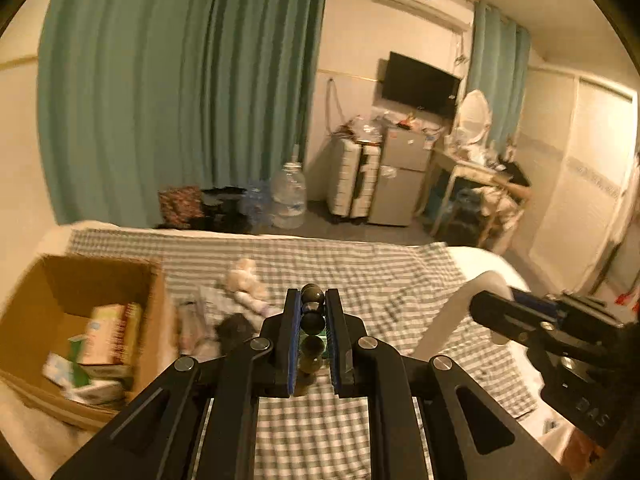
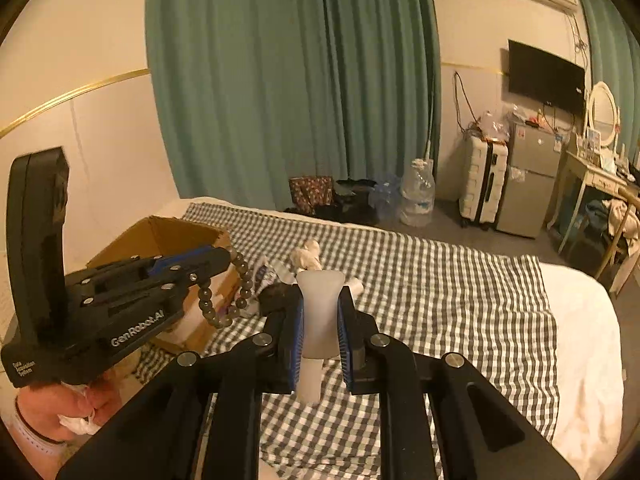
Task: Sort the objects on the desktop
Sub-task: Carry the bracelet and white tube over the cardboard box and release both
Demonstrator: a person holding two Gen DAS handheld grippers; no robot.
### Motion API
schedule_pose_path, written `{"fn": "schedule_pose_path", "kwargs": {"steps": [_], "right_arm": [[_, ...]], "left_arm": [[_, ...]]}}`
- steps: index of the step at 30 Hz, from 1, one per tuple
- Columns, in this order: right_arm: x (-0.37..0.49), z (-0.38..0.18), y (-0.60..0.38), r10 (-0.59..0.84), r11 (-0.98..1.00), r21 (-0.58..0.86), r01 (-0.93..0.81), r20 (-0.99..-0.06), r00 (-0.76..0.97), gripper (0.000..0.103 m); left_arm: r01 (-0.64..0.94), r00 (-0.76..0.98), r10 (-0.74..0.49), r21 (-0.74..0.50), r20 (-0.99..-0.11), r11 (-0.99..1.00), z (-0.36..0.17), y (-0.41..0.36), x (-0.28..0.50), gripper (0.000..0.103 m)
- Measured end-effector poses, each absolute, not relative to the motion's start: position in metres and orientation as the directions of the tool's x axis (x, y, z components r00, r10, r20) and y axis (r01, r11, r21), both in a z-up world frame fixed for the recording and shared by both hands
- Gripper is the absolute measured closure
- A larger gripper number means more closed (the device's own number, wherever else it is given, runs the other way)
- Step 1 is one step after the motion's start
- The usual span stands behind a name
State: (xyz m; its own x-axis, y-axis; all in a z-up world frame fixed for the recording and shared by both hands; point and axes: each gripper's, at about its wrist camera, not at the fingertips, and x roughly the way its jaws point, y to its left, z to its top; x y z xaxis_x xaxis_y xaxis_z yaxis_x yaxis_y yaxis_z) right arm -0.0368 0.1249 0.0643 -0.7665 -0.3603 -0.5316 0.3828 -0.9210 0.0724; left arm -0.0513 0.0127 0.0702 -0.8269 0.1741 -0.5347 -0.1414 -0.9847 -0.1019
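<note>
— So which way is the box [image 2: 160, 240] from the two tongs?

— Off to the left of both, on the checked cloth [image 2: 440, 280] over the bed. The left tongs [image 1: 312, 308] are the nearer; in the right view they hang just in front of the box's near corner, with the open top a little beyond and below them.

— And what are they carrying?

— A bead bracelet [image 2: 236, 292]. The left tongs are pressed nearly together on it: a few dark beads sit pinched between the blue pads, and the remaining loop dangles below the tips.

— The right tongs?

— The right tongs [image 2: 320, 320] are clamped on a pale, frosted bottle [image 2: 318, 312]. Its long axis runs along the fingers, wide end forward, narrow end back towards the camera. I would guess it is a small squeeze bottle, though the view is too soft to be sure.

— Is anything in the box?

— A few cartons [image 1: 108, 332], blurred in the left view. More small things [image 2: 304, 260] lie on the cloth just right of the box, not yet sorted.

— So the next move?

— Probably the bracelet goes in first, with a short carry leftwards; the bottle has further to cross.
</note>
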Motion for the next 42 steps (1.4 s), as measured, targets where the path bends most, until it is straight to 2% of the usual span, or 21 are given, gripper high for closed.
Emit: {"fn": "schedule_pose_path", "kwargs": {"steps": [4,16,19,23,32,33,34,35,36,37,38,40,42], "right_arm": [[-0.027,0.078,0.103,-0.380,-0.907,0.043,0.418,-0.511,-0.771,0.088],[-0.036,0.106,0.011,-0.473,-0.843,0.015,0.537,-0.497,-0.728,0.087],[-0.042,0.102,-0.018,-0.491,-0.821,-0.004,0.572,-0.507,-0.708,0.087],[-0.053,0.087,-0.058,-0.511,-0.790,-0.019,0.613,-0.533,-0.674,0.087],[-0.087,0.051,-0.136,-0.541,-0.727,-0.026,0.686,-0.594,-0.596,0.084],[-0.092,0.045,-0.146,-0.528,-0.731,-0.040,0.681,-0.598,-0.603,0.080],[-0.096,0.042,-0.150,-0.511,-0.743,-0.055,0.668,-0.599,-0.617,0.060],[-0.099,0.039,-0.152,-0.495,-0.756,-0.061,0.652,-0.598,-0.631,0.043],[-0.102,0.038,-0.153,-0.481,-0.771,-0.063,0.634,-0.594,-0.644,0.021],[-0.105,0.038,-0.152,-0.478,-0.785,-0.058,0.617,-0.577,-0.663,0.020],[-0.106,0.038,-0.149,-0.480,-0.793,-0.052,0.607,-0.559,-0.676,0.020],[-0.110,0.037,-0.143,-0.468,-0.802,-0.046,0.595,-0.569,-0.676,0.020],[-0.112,0.034,-0.131,-0.449,-0.814,-0.049,0.579,-0.580,-0.680,0.020]], "left_arm": [[-0.103,-0.815,0.151,-0.116,-0.560,-0.988,0.085,-0.009,-0.047,0.091],[0.038,-0.825,-0.015,-0.029,-0.564,-0.999,0.107,-0.110,-0.046,0.091],[0.072,-0.822,-0.056,-0.007,-0.567,-0.997,0.099,-0.136,-0.050,0.091],[0.116,-0.813,-0.074,-0.036,-0.577,-0.993,0.081,-0.169,-0.057,0.091],[0.212,-0.744,-0.130,-0.047,-0.656,-0.976,0.015,-0.228,-0.076,0.090],[0.226,-0.735,-0.147,-0.034,-0.662,-0.974,0.010,-0.231,-0.077,0.088],[0.231,-0.724,-0.160,-0.017,-0.671,-0.973,0.005,-0.232,-0.079,0.084],[0.229,-0.717,-0.168,-0.001,-0.677,-0.973,0.002,-0.232,-0.081,0.070],[0.236,-0.712,-0.186,0.019,-0.677,-0.972,-0.001,-0.231,-0.080,0.040],[0.248,-0.710,-0.208,0.038,-0.672,-0.968,-0.002,-0.231,-0.079,0.025],[0.263,-0.712,-0.235,0.059,-0.662,-0.963,-0.001,-0.229,-0.079,0.004],[0.290,-0.721,-0.285,0.098,-0.632,-0.952,-0.001,-0.223,-0.074,0.001],[0.294,-0.712,-0.295,0.111,-0.638,-0.949,-0.001,-0.218,-0.071,0.001]]}}
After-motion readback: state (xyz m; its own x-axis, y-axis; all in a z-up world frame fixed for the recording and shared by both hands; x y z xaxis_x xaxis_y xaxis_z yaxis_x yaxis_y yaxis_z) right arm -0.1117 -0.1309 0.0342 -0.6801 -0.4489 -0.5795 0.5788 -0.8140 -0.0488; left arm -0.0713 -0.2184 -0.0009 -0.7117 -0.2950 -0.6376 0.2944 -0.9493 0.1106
